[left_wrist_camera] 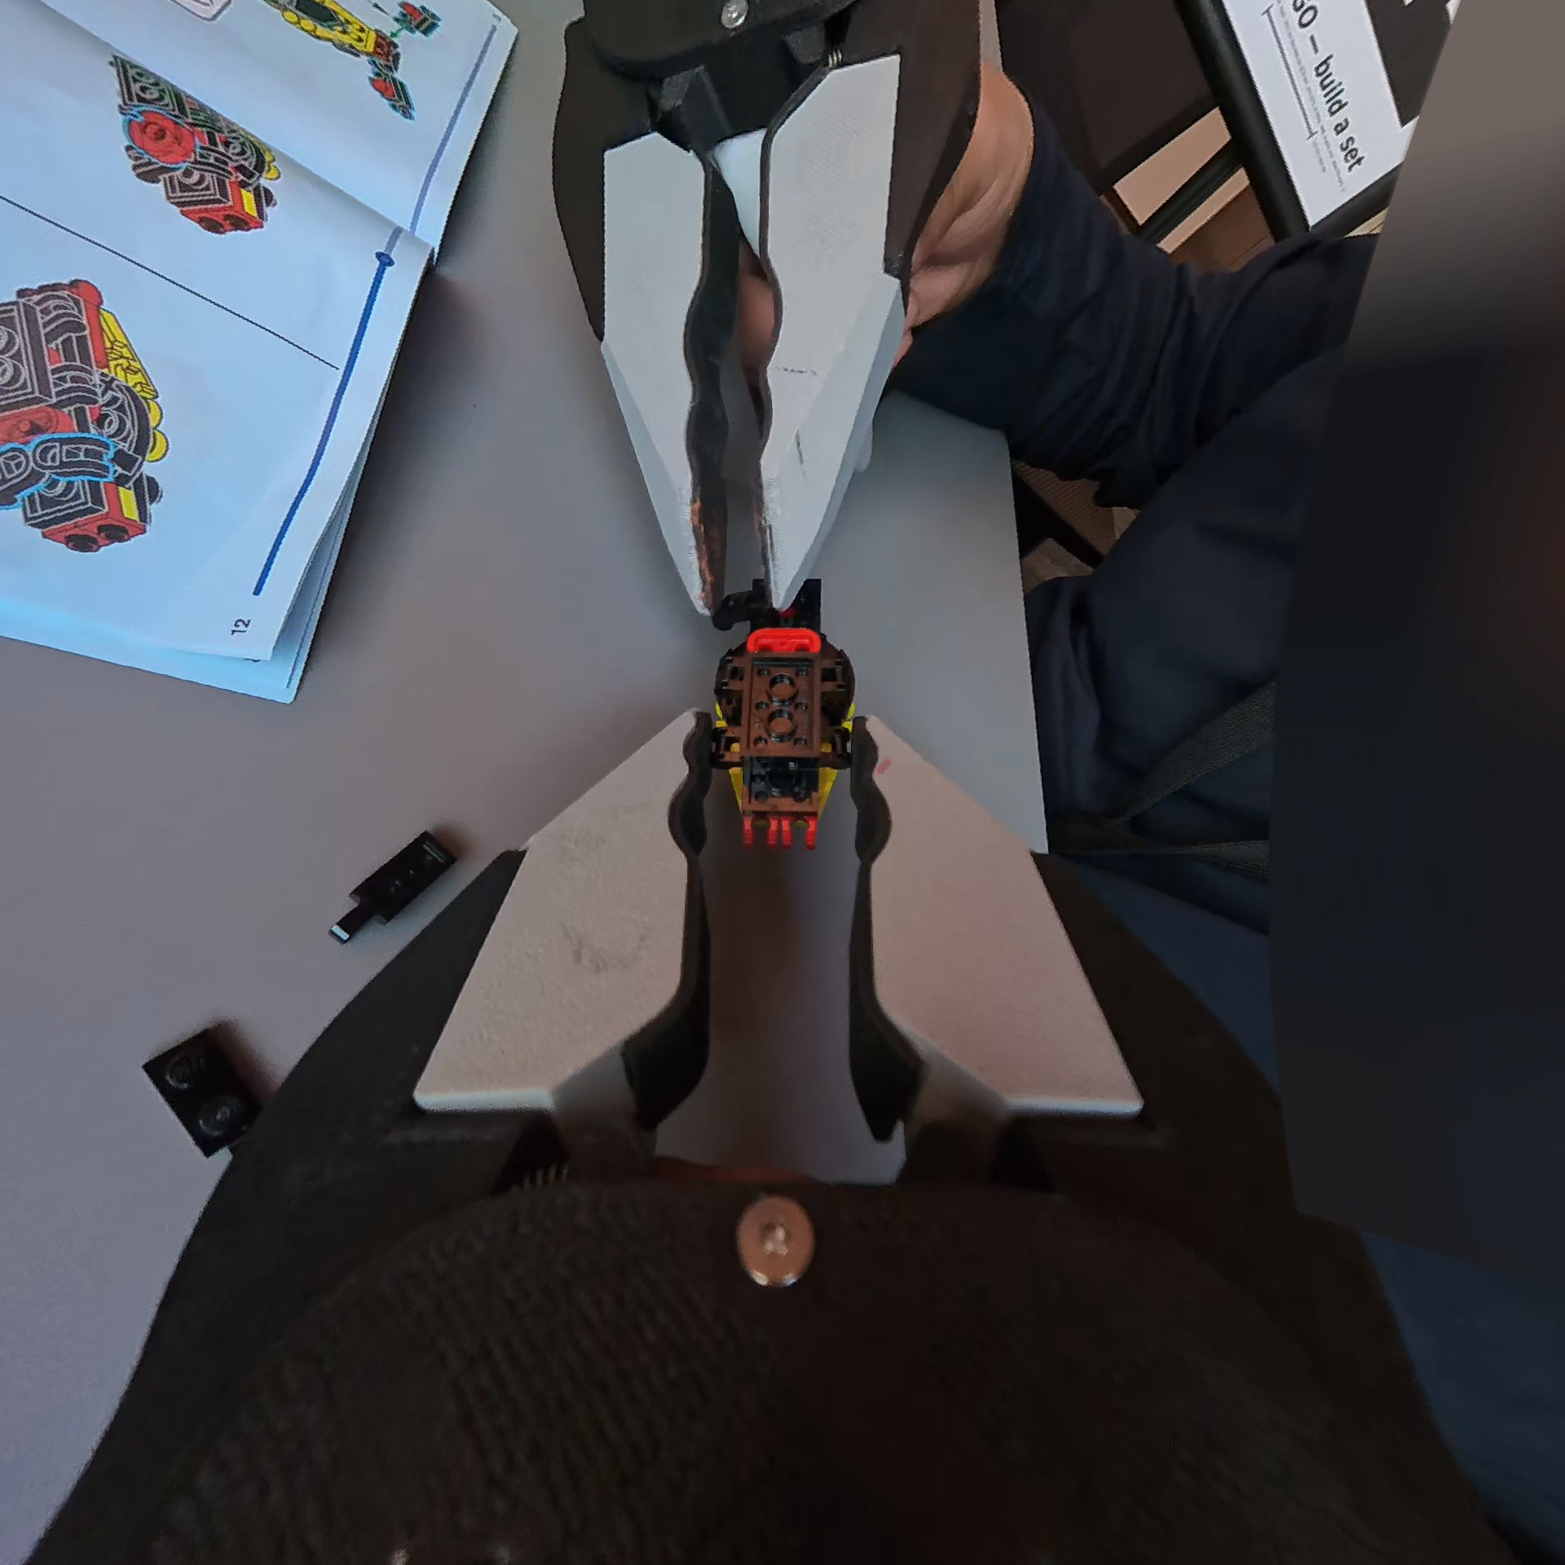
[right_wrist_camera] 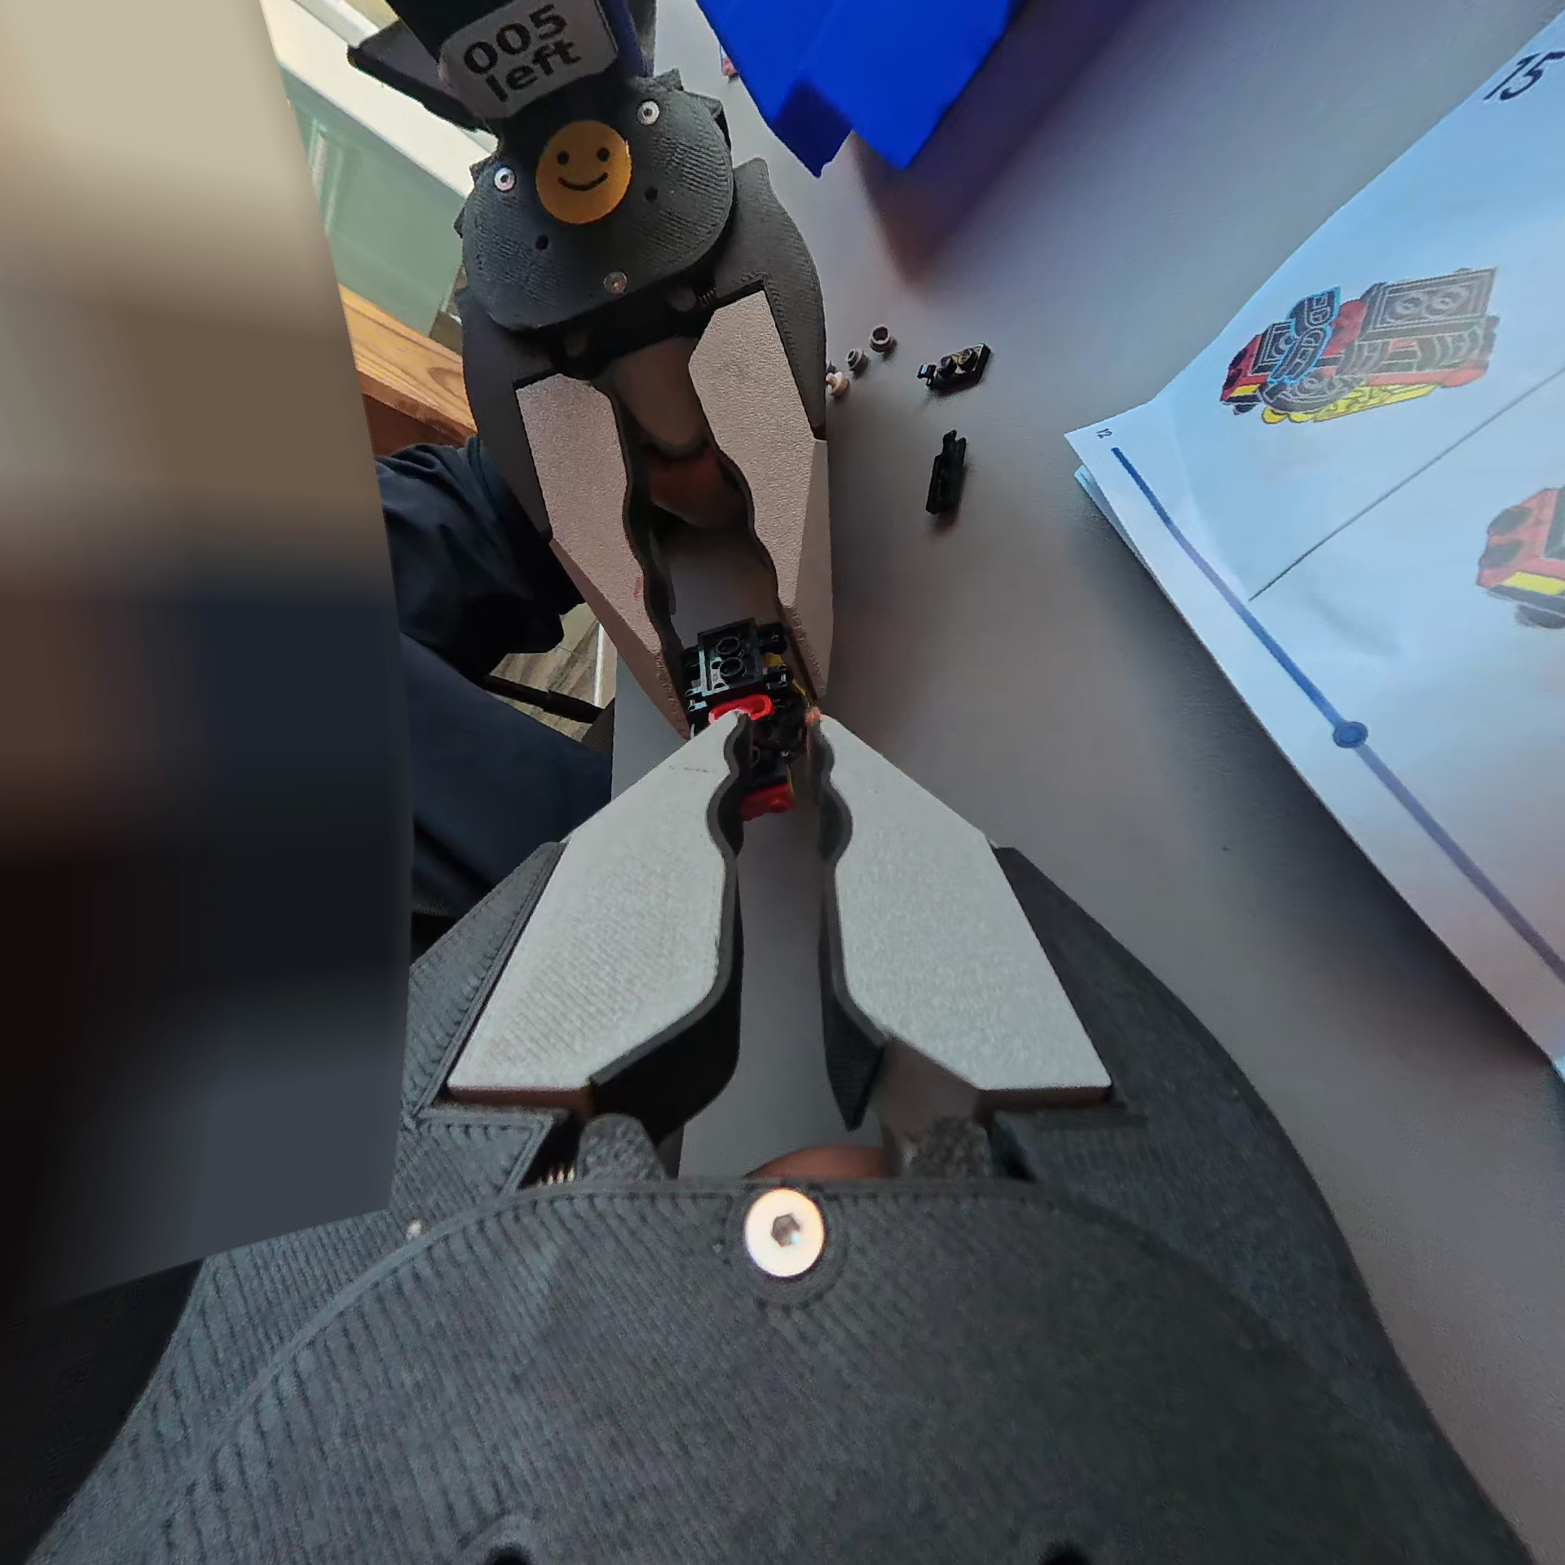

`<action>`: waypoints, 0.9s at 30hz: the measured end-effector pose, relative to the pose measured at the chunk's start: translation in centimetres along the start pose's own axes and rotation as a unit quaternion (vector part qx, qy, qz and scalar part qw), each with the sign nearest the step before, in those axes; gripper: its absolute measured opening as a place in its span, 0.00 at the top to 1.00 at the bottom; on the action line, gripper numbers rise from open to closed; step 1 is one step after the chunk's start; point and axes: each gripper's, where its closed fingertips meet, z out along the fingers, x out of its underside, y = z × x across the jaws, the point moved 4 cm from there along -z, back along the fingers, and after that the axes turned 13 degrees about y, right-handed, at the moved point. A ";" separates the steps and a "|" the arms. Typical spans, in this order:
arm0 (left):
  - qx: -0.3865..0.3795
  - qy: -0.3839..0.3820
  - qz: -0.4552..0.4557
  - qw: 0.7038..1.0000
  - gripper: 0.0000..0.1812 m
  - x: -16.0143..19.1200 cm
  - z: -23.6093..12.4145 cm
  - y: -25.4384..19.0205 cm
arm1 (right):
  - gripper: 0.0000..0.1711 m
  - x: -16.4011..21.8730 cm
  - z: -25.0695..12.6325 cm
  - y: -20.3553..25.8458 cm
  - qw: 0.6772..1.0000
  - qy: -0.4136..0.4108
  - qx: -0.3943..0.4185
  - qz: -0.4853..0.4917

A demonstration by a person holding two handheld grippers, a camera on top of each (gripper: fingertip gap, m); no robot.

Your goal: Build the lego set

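A small lego model (left_wrist_camera: 783, 711) of black, red and yellow pieces is held above the grey table (left_wrist_camera: 525, 525). My left gripper (left_wrist_camera: 777, 735) is shut on its sides. My right gripper (left_wrist_camera: 745, 593) comes in from the opposite side, its tips nearly together on a small black piece (left_wrist_camera: 743, 605) at the model's red end. In the right wrist view, the right gripper (right_wrist_camera: 777, 738) pinches that end of the model (right_wrist_camera: 732, 660), and the left gripper (right_wrist_camera: 745, 690) holds the model from beyond.
An open instruction booklet (left_wrist_camera: 169, 339) lies left of the grippers and also shows in the right wrist view (right_wrist_camera: 1355, 525). Loose black pieces (left_wrist_camera: 398, 881) (left_wrist_camera: 207, 1092) (right_wrist_camera: 957, 368) (right_wrist_camera: 944, 474) and small round studs (right_wrist_camera: 864, 360) lie on the table. A blue object (right_wrist_camera: 847, 68) is beyond. The table edge (left_wrist_camera: 1025, 593) and a dark sleeve (left_wrist_camera: 1143, 381) are close. My left and right fingertips are right by each other. My left tips are roughly 20 cm from the blue object (right_wrist_camera: 847, 68).
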 end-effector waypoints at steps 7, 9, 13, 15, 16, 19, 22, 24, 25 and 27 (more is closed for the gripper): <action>-0.007 0.005 0.002 1.000 0.83 0.1 0.1 0.0 | 0.95 0.2 0.2 -0.1 1.000 0.010 0.011 -0.011; -0.010 0.007 0.003 1.000 0.83 0.1 0.2 0.1 | 0.95 0.2 0.2 -0.1 1.000 0.013 0.020 -0.018; -0.024 0.017 0.010 1.000 0.83 0.3 0.4 0.1 | 0.95 0.4 0.5 -0.1 0.998 0.026 0.041 -0.039; -0.035 0.026 0.017 0.999 0.84 0.4 0.6 0.1 | 0.98 0.5 0.7 -0.1 0.996 0.033 0.055 -0.058; -0.041 0.031 0.023 0.998 0.84 0.5 0.7 0.1 | 0.98 0.6 0.8 -0.1 0.995 0.038 0.064 -0.067; -0.058 0.048 0.037 0.997 0.83 0.8 0.9 0.2 | 0.98 0.9 1.2 -0.1 0.991 0.053 0.084 -0.084; -0.061 0.050 0.040 0.996 0.83 0.9 0.9 0.2 | 0.98 1.0 1.3 -0.2 0.991 0.055 0.084 -0.085; -0.061 0.049 0.036 0.996 0.84 0.8 0.9 0.2 | 0.98 0.9 1.3 -0.3 0.992 0.053 0.082 -0.080; -0.059 0.048 0.034 0.997 0.84 0.8 0.9 0.3 | 0.98 0.9 1.2 -0.3 0.992 0.052 0.081 -0.077; -0.053 0.046 0.027 0.997 0.84 0.8 0.8 0.3 | 0.98 0.9 1.2 -0.5 0.994 0.051 0.075 -0.068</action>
